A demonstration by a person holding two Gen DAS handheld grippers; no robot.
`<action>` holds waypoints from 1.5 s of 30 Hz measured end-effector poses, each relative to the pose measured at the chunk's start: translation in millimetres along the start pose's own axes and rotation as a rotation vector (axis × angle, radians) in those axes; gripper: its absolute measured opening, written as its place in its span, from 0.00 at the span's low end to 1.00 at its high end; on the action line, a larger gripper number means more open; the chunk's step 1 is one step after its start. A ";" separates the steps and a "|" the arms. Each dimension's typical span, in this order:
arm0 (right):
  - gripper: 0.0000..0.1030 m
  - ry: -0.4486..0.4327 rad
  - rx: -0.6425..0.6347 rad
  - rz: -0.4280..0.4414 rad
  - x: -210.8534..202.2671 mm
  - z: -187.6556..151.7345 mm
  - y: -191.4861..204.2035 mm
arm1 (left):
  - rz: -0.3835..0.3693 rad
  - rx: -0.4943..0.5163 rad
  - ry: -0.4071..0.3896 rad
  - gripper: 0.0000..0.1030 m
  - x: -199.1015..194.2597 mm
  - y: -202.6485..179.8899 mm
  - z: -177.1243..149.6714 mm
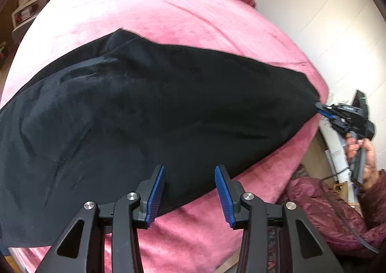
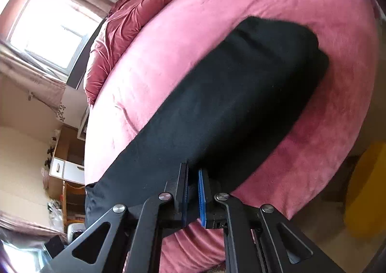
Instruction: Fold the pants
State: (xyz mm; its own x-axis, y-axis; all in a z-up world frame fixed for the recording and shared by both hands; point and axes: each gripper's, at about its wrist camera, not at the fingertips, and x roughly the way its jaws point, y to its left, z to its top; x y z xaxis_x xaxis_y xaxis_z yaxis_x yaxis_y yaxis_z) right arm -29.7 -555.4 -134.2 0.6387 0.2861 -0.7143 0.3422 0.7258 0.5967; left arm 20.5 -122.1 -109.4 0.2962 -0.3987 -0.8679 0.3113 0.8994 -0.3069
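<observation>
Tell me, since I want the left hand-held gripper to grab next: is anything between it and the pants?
Nothing visible. The left hand-held gripper hangs open right over the near edge of the black pants on the pink bed cover, with no object between.

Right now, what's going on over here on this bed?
A person is folding black pants laid out on a pink blanket, holding tongs in each hand. The right tongs are shut on one end of the pants, at the bed's edge. The left tongs hang open over the near edge of the fabric, gripping nothing. No fold has been made yet.
</observation>
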 end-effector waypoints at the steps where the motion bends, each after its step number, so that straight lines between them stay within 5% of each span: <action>1: 0.07 0.012 -0.010 -0.027 1.5 0.5 0.9 | 0.026 0.001 0.014 0.42 3.4 0.6 0.8; 3: 0.08 0.055 -0.023 -0.106 12.1 -4.0 -5.8 | 0.061 0.015 0.046 0.42 11.8 -0.6 1.2; 8: 0.25 0.078 0.056 -0.070 20.4 -11.4 -27.3 | 0.001 0.093 0.045 0.42 12.4 -22.2 4.4; 18: 0.28 -0.187 0.211 -0.107 -58.1 35.6 -90.4 | -0.019 0.149 0.080 0.42 37.0 -52.8 11.3; 25: 0.28 -0.233 0.324 -0.181 -47.1 84.5 -115.5 | -0.013 0.137 0.097 0.42 42.2 -53.9 8.2; 27: 0.24 -0.215 0.330 -0.207 -35.8 91.4 -116.9 | -0.012 0.130 0.098 0.42 41.5 -51.3 8.3; 28: 0.14 -0.210 0.325 -0.212 -33.3 93.8 -117.0 | -0.013 0.131 0.098 0.42 40.2 -49.7 8.8; 33: 0.11 -0.255 0.231 -0.256 -53.0 88.3 -101.7 | -0.016 0.109 0.097 0.42 37.9 -41.3 10.1; 36: 0.11 -0.190 0.239 -0.327 -38.9 82.8 -112.2 | -0.026 0.078 0.102 0.42 38.2 -33.2 10.7; 41: 0.15 -0.177 0.236 -0.312 -41.1 79.4 -117.5 | -0.020 0.087 0.084 0.42 31.6 -33.2 12.2; 45: 0.28 -0.203 0.171 -0.359 -59.2 85.1 -97.3 | -0.035 0.047 0.020 0.43 13.3 -23.1 22.7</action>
State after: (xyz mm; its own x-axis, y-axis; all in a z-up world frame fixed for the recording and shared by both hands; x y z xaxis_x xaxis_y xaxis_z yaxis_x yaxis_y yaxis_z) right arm -42.2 -696.2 -118.8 0.5752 -0.1057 -0.8112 0.6649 0.6380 0.3884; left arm 37.7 -152.2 -105.0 0.2661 -0.4260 -0.8647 0.3638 0.8751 -0.3192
